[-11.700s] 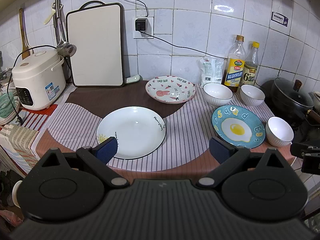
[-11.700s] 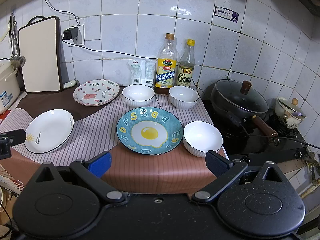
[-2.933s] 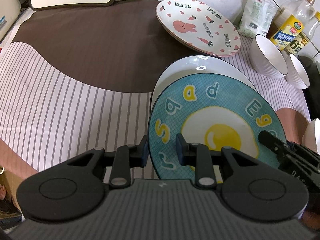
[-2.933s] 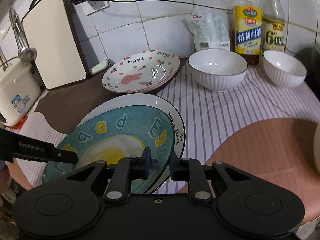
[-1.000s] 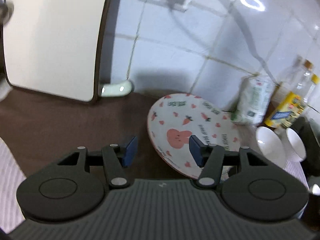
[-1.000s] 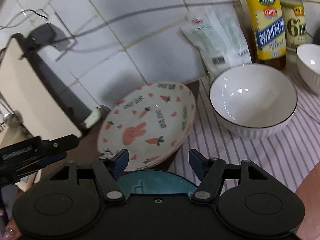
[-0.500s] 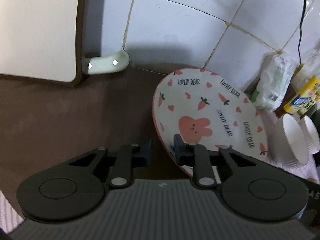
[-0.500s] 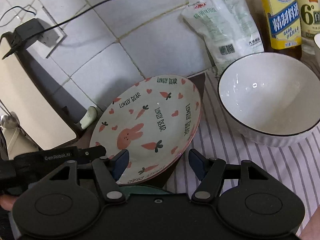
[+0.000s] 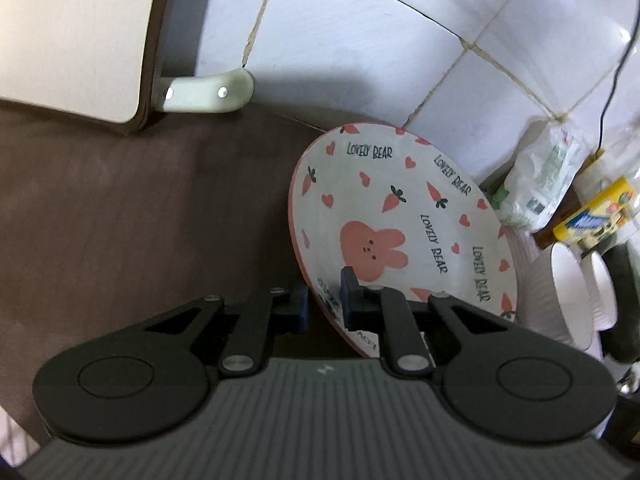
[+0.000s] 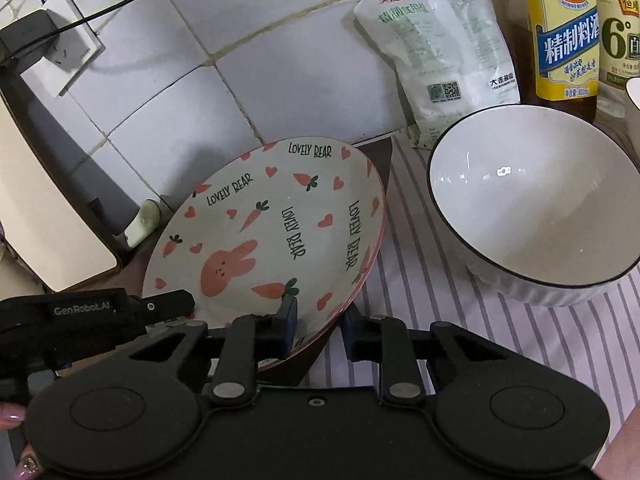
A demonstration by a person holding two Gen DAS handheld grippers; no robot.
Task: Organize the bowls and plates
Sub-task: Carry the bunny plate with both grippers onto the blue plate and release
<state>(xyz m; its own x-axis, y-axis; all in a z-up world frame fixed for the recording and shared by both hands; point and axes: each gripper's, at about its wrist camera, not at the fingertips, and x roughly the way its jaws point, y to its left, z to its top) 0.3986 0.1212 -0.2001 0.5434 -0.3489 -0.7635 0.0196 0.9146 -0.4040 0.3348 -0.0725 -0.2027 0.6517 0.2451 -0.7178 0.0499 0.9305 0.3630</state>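
Observation:
The rabbit plate [image 9: 400,216], white with pink carrots, hearts and "LOVELY BEAR" lettering, sits tilted by the tiled wall, its left side raised. My left gripper [image 9: 325,302] is shut on its near left rim, one pad inside the plate and one beneath it. In the right wrist view the same plate [image 10: 272,240] fills the middle, and the left gripper [image 10: 180,306] holds its left edge. My right gripper [image 10: 320,324] has its jaws closing on the near right rim, which lies between the pads; they look to be touching it.
A white bowl [image 10: 532,208] stands close to the right of the plate on the striped cloth; two more bowls [image 9: 568,292] show at the right. Behind are a salt bag [image 10: 436,48], two bottles [image 10: 566,28] and a leaning cutting board [image 9: 76,36].
Both grippers dropped to the rabbit plate. The left jaws closed on its rim first. The right jaws, wide a moment ago, have narrowed onto the rim, and the plate now tilts.

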